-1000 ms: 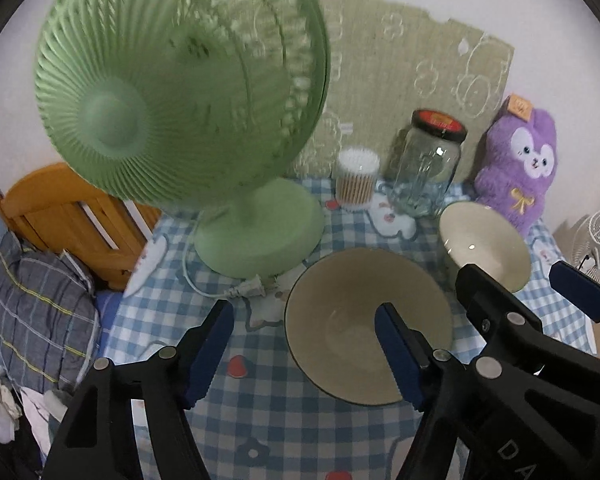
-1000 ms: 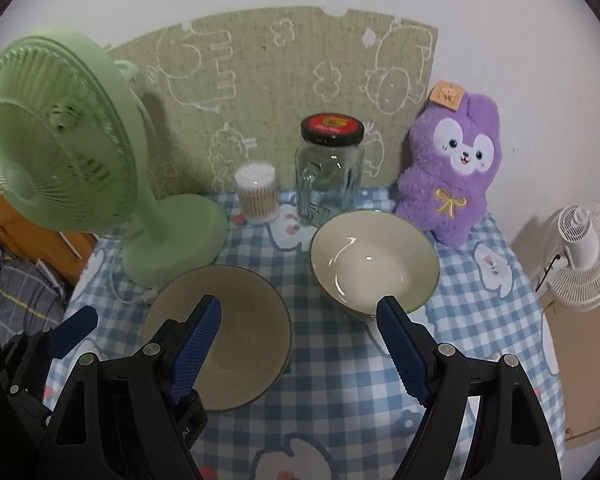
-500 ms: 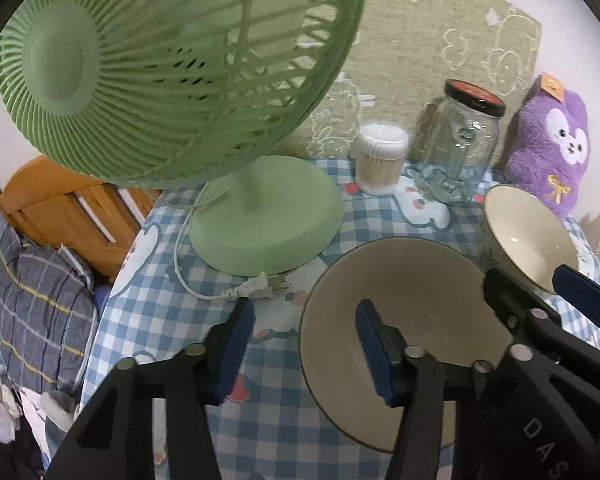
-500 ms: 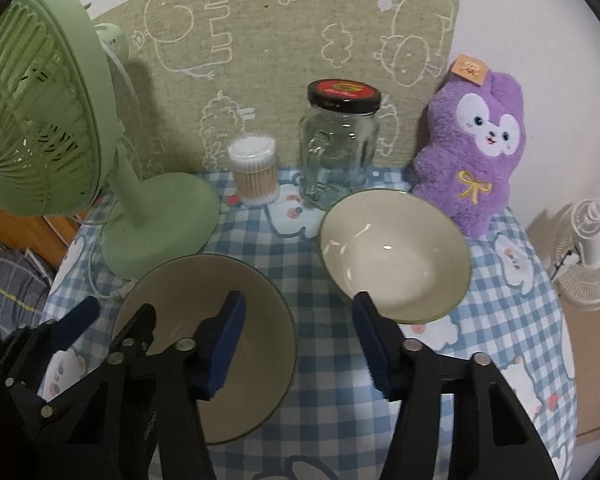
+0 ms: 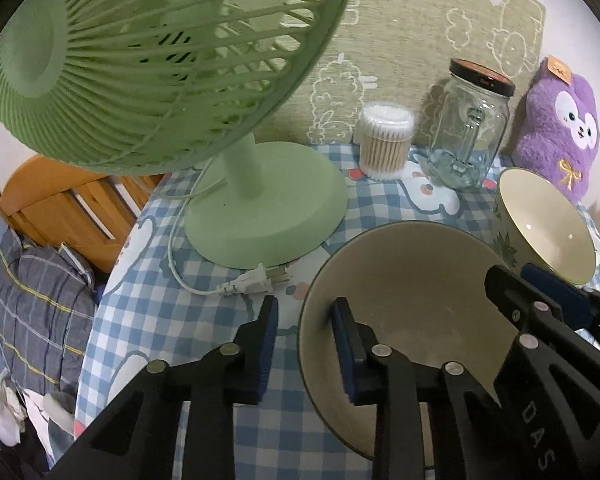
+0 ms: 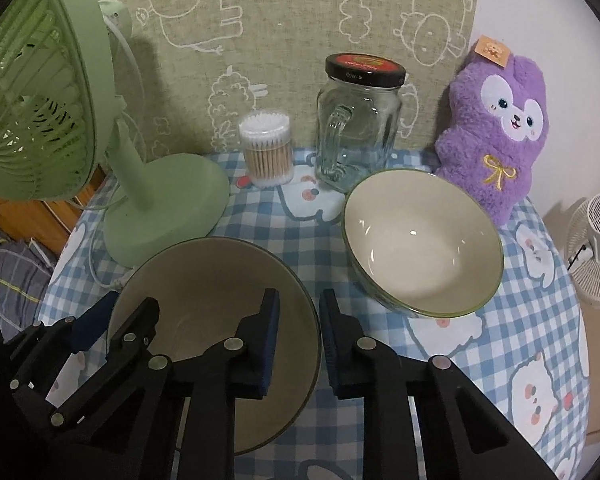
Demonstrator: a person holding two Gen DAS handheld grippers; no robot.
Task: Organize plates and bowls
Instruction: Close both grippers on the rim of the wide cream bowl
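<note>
- Jaws of the left gripper (image 5: pixel 305 344) have just been closing and are set astride the left rim of the wide shallow bowl (image 5: pixel 412 300), one pad outside and one inside; a sliver of gap is seen at the rim, so a firm clamp cannot be confirmed.
- Jaws of the right gripper (image 6: pixel 298 336) have likewise been closing across the same bowl's right rim, narrowly parted, with no clear press seen.
- Both grippers are pitched steeply downward over the near edge of the bench (image 6: pixel 540 320), side by side.
- The deeper bowl (image 6: pixel 422 240) is left standing apart, just beside the shallow one, in front of the glass jar (image 6: pixel 358 128).
- Nothing is judged stacked yet; lifting and nesting the bowls appears to remain.
- The green fan (image 5: pixel 148 60) is close on the left and could be struck.
</note>
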